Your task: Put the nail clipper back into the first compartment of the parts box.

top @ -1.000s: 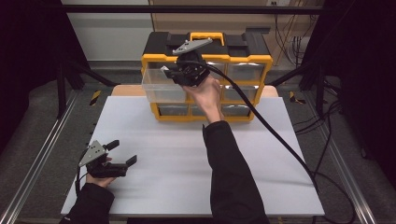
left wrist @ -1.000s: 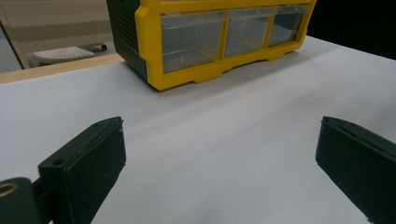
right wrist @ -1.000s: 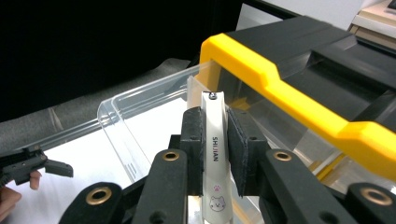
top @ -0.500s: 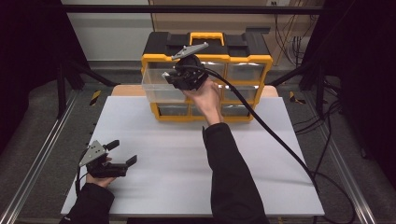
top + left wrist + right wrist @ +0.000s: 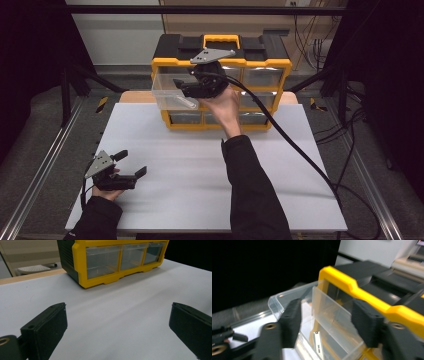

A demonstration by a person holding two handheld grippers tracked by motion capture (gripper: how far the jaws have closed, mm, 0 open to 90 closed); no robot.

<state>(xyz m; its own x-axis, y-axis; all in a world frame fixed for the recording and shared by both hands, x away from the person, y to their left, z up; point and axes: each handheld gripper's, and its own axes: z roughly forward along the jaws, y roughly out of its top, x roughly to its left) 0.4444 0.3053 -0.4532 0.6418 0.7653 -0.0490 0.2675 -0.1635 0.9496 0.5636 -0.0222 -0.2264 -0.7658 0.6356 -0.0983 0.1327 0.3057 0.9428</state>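
Near us the left gripper [image 5: 131, 170] rests low on the white bench [image 5: 200, 190], jaws wide open and empty, same as a second ago. Farther off, the right gripper [image 5: 186, 91] has slid left along the yellow organizer [image 5: 260, 62], and its parted jaws straddle the front wall of the clear drawer [image 5: 332, 315], which now sticks well out of the upper row. We judge the drawer is open enough to reach inside; a small white strip [image 5: 318, 345] lies in it.
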